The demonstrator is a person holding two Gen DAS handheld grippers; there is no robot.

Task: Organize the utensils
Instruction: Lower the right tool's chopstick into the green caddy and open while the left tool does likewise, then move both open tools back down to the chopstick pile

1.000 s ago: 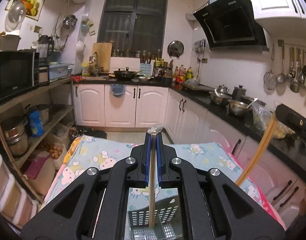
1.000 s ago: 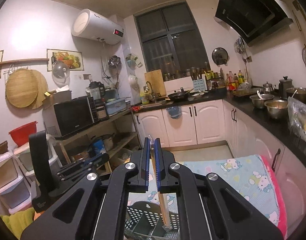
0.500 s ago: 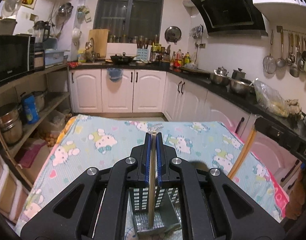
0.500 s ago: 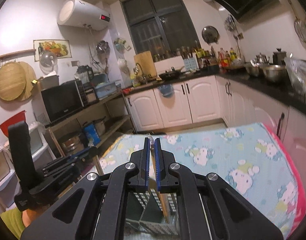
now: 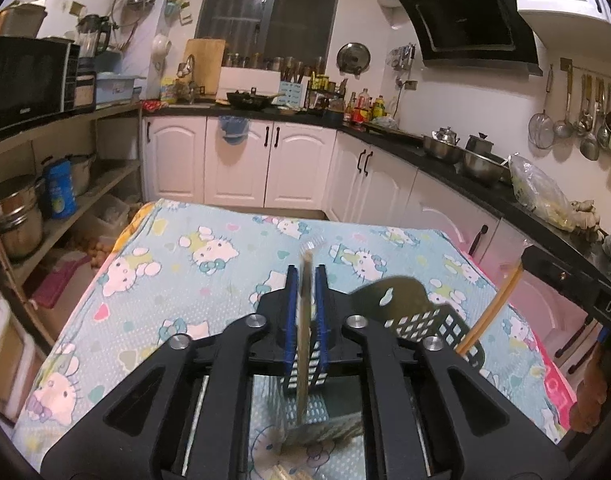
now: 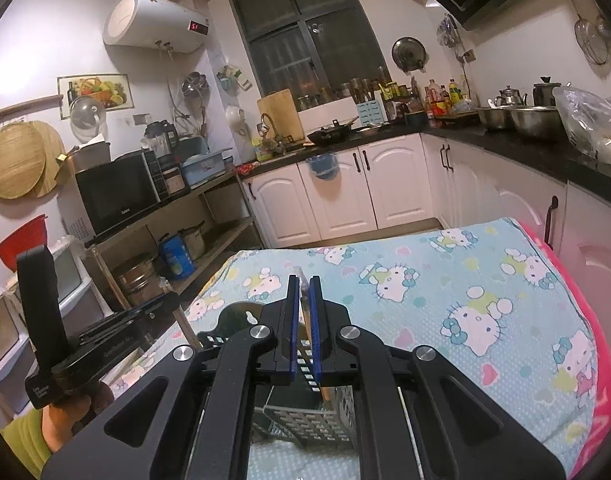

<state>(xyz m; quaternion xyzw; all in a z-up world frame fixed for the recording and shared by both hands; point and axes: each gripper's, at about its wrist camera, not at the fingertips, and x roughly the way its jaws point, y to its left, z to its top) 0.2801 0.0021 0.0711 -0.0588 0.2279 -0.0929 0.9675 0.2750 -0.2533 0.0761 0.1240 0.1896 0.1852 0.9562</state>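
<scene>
My left gripper [image 5: 305,276] hangs over a dark perforated utensil basket [image 5: 425,320] on the table. A pale wooden stick [image 5: 304,340] stands upright between its blue pads, reaching down into the basket. The jaws are opening, and thin gaps show on both sides of the blurred stick. My right gripper [image 6: 303,284] is shut on a second wooden stick [image 6: 325,392], whose lower end is inside the same basket [image 6: 305,420]. That second stick [image 5: 489,312] also shows at the right of the left wrist view.
A Hello Kitty cloth [image 5: 185,280] covers the table. White cabinets with a black counter [image 5: 445,152] run along the back and right. Open shelves with a microwave [image 6: 117,196] and pots stand on the left. A hand holds the left gripper's handle [image 6: 41,320].
Both grippers have come down toward the table and the basket, carrying their sticks. The left gripper's pads have parted slightly from the stick. The right grip looks the same.
</scene>
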